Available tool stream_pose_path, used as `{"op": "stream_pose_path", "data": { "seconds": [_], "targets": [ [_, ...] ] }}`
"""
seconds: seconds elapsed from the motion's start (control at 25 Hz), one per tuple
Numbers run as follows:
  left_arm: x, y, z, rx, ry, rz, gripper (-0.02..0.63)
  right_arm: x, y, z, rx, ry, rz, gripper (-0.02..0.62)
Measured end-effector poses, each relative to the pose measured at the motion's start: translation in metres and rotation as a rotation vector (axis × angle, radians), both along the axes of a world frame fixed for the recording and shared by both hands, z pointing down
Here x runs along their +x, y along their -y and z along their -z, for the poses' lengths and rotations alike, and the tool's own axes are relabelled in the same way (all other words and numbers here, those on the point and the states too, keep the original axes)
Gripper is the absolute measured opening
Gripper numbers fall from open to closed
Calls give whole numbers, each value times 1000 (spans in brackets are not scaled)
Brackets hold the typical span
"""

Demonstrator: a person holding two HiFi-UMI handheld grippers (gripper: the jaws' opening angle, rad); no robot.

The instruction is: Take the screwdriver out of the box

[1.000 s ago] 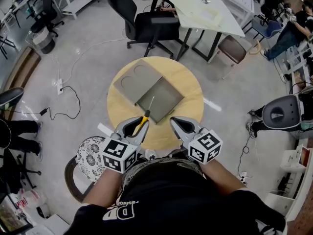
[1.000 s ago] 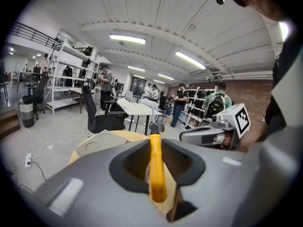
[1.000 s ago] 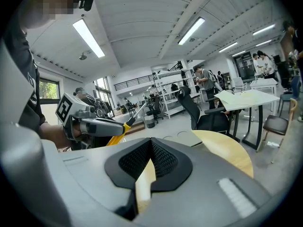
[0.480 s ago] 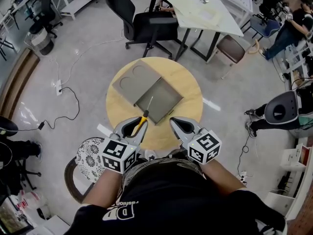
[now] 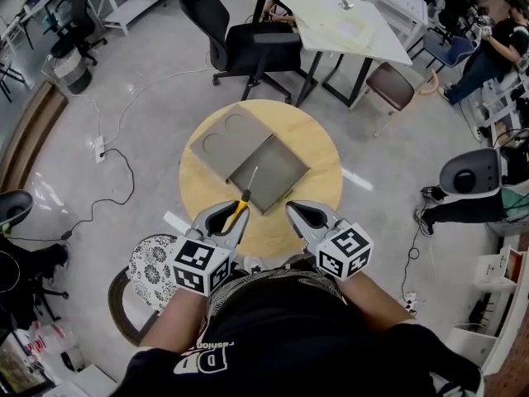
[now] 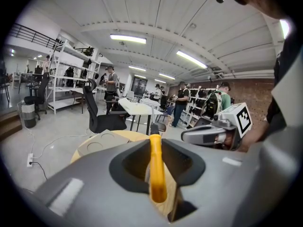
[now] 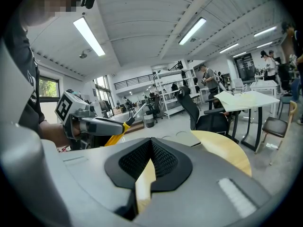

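A screwdriver [image 5: 242, 201] with a yellow handle sticks out of my left gripper [image 5: 235, 217], which is shut on the handle. Its metal shaft points over the near edge of the open grey box [image 5: 277, 172], whose lid [image 5: 221, 139] lies flat beside it on the round wooden table [image 5: 318, 151]. In the left gripper view the yellow handle [image 6: 156, 171] runs straight between the jaws. My right gripper [image 5: 292, 208] hovers at the table's near edge, shut with nothing in it. The right gripper view shows its jaws [image 7: 151, 140] touching, and the left gripper [image 7: 94, 126] with the screwdriver [image 7: 119, 129] beside it.
A black office chair [image 5: 248, 35] and a white table [image 5: 347, 19] stand beyond the round table. A patterned stool [image 5: 153, 259] is at my left side. Cables [image 5: 116, 172] trail over the floor at left. People work at the room's far edges.
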State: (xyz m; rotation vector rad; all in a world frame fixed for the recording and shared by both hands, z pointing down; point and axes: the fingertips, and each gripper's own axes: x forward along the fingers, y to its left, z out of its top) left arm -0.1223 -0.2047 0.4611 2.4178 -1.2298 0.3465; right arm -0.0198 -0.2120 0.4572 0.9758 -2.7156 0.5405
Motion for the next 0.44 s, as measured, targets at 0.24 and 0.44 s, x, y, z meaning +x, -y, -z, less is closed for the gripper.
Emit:
{"op": "stream_pose_path", "data": {
  "seconds": [0.24, 0.44],
  "targets": [
    [-2, 0, 1, 2, -3, 4, 138, -2, 0, -1, -6, 3, 0, -2],
    [2, -3, 1, 1, -1, 4, 138, 3, -4, 0, -3, 4, -1, -2]
  ]
}}
